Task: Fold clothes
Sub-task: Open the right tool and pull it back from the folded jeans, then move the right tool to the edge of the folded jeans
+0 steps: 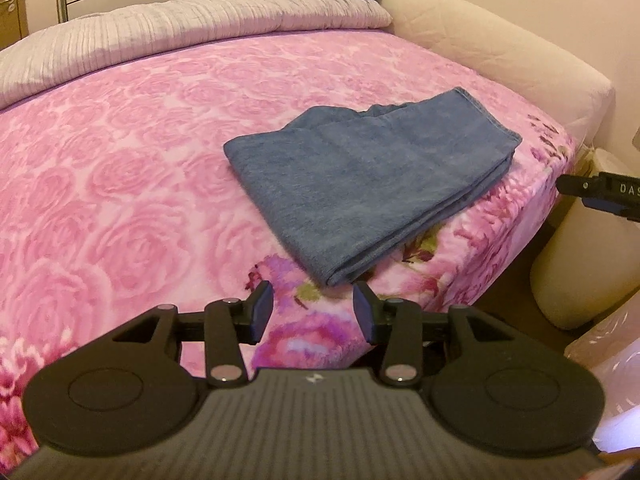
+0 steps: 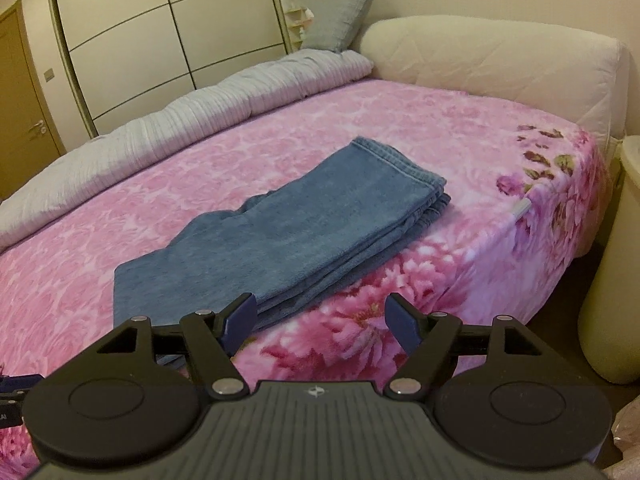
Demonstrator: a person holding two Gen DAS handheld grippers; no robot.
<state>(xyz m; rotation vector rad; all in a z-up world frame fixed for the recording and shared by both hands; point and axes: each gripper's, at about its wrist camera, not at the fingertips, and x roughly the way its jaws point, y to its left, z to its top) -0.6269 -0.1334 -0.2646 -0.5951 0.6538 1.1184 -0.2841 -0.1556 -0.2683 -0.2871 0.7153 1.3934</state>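
Observation:
A blue denim garment (image 1: 368,184) lies folded into a flat stack near the front edge of the bed's pink rose blanket (image 1: 120,168). In the right wrist view the garment (image 2: 288,236) shows its layered hems on the right side. My left gripper (image 1: 314,300) hovers just short of the garment's near corner, open, with nothing between its fingers. My right gripper (image 2: 320,312) is open wide over the bed's edge, its left finger (image 2: 240,316) close to the stack's near edge and not gripping it. Part of the right gripper (image 1: 600,194) shows at the left wrist view's right edge.
A rolled pale duvet (image 2: 180,120) runs along the far side of the bed. A cream padded headboard (image 2: 500,64) and a grey pillow (image 2: 340,20) stand at the back right. A cream bin (image 2: 616,260) stands by the bed's corner. Wardrobe doors (image 2: 160,32) line the far wall.

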